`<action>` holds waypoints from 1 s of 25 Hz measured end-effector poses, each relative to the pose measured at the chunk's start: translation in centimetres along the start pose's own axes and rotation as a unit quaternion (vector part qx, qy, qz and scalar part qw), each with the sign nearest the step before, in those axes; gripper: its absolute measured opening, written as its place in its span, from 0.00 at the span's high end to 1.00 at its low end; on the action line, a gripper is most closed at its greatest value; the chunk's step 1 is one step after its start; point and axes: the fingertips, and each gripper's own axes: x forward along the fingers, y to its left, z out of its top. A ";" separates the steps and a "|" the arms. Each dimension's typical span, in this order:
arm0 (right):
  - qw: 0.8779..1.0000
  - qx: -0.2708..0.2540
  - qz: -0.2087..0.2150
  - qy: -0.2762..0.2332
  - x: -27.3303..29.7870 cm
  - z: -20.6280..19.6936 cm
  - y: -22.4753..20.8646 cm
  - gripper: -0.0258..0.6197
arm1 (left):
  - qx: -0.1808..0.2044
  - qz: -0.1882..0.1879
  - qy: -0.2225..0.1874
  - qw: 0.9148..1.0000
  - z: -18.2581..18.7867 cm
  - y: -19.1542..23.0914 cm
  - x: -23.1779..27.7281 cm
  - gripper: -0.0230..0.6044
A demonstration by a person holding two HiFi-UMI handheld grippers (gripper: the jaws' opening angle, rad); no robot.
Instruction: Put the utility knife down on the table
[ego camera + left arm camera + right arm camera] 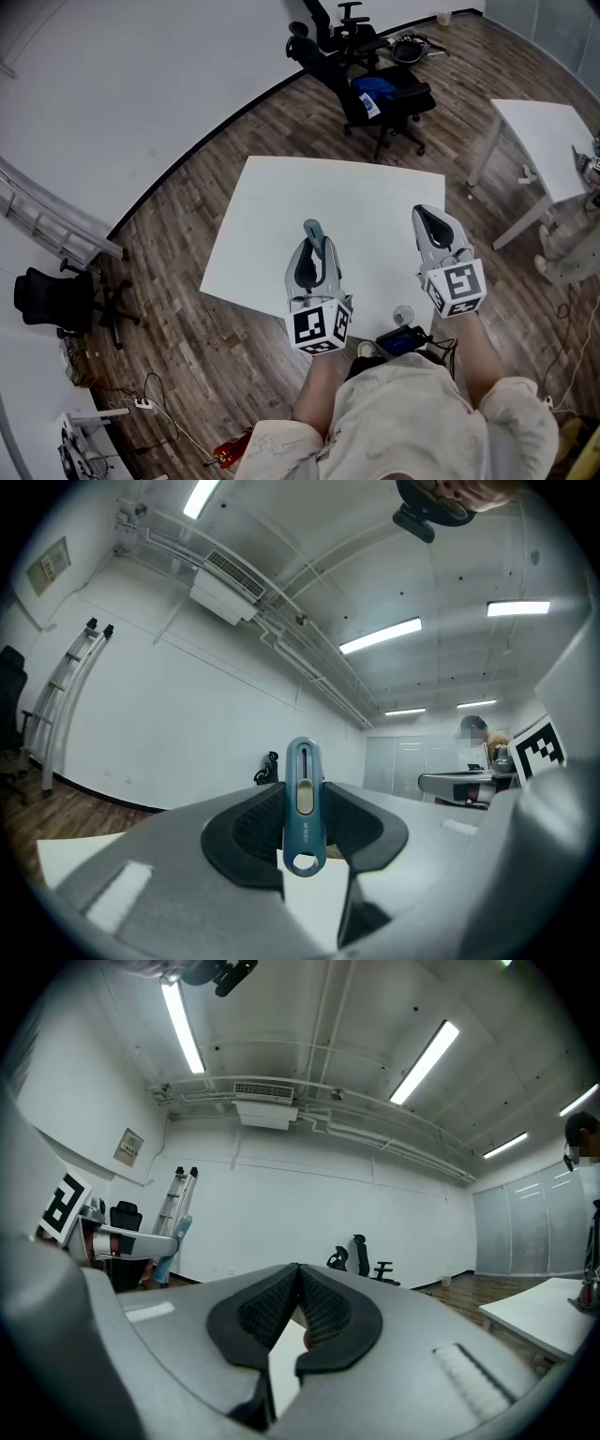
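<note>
A teal utility knife (304,808) stands upright between the jaws of my left gripper (305,829), which is shut on its lower part; its slider and the ring hole at its base face the camera. In the head view the knife (313,232) pokes out past the left gripper (314,251), held above the near part of the white table (281,216). My right gripper (429,221) hovers at the table's right side, its pads (319,1314) meeting at the tips with nothing between them. From the right gripper view the knife (174,1244) shows at the far left.
A black office chair (380,94) with a blue item on its seat stands beyond the table. A second white table (548,150) is at the right. A ladder (47,225) leans on the left wall. Small objects (401,319) sit at the table's near edge.
</note>
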 end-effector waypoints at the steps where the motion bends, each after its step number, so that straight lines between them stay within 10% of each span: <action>1: 1.000 -0.001 -0.001 0.000 0.0 0.0 0.0 0.95 | 0.000 -0.001 0.001 1.000 -0.1 0.0 0.1 0.73; 25: 0.999 0.030 0.029 0.014 0.1 -1.0 1.3 0.95 | 0.017 0.038 0.052 0.998 -1.8 0.7 -1.3 0.73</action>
